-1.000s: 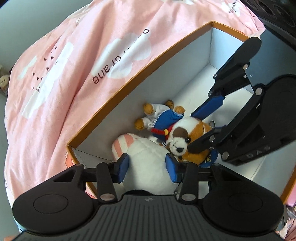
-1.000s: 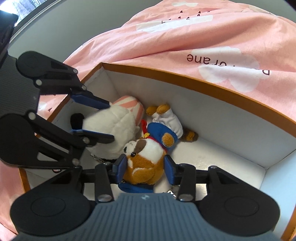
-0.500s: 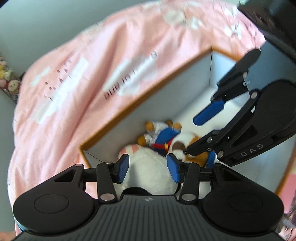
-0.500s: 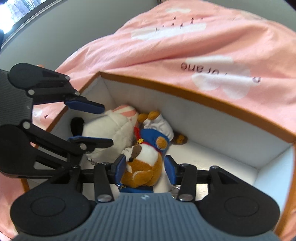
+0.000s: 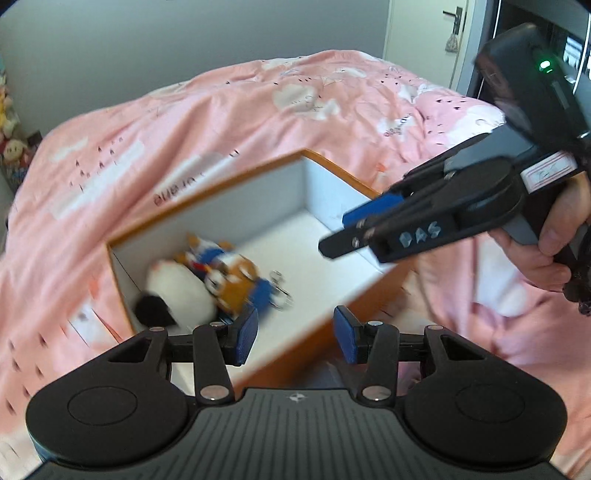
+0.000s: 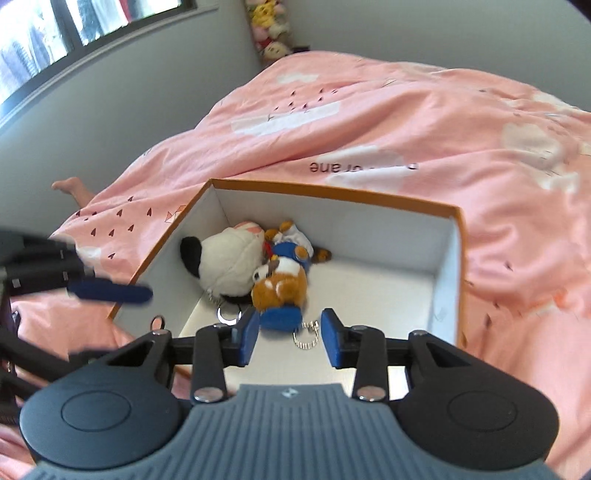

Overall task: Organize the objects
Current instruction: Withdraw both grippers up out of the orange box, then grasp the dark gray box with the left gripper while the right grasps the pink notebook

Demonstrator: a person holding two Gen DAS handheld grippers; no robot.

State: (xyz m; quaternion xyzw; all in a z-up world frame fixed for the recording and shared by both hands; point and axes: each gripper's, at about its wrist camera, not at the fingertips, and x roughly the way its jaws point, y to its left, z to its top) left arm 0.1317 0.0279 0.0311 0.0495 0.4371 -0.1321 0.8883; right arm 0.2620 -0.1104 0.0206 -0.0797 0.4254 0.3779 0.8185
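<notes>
An orange-rimmed white box (image 6: 332, 192) (image 5: 207, 184) lies on the pink bed. Inside, at its left end, lie a white plush with a black ear (image 6: 225, 258) (image 5: 181, 284) and a brown-and-white dog plush in blue clothes (image 6: 282, 284) (image 5: 232, 280), each with a metal key ring. My left gripper (image 5: 295, 334) is open and empty above the box's near rim. My right gripper (image 6: 288, 338) is open and empty above the box's near edge. The right gripper also shows in the left wrist view (image 5: 369, 232), held by a hand.
A pink duvet (image 6: 424, 122) (image 5: 258, 110) with cloud prints covers the bed around the box. Several plush toys (image 6: 269, 33) stand against the grey wall. A bare foot (image 6: 70, 186) shows at the bed's left edge. A door (image 5: 424, 37) is at the far right.
Both grippers have let go of the plush toys and pulled back and up out of the box. The two toys stay lying in the box.
</notes>
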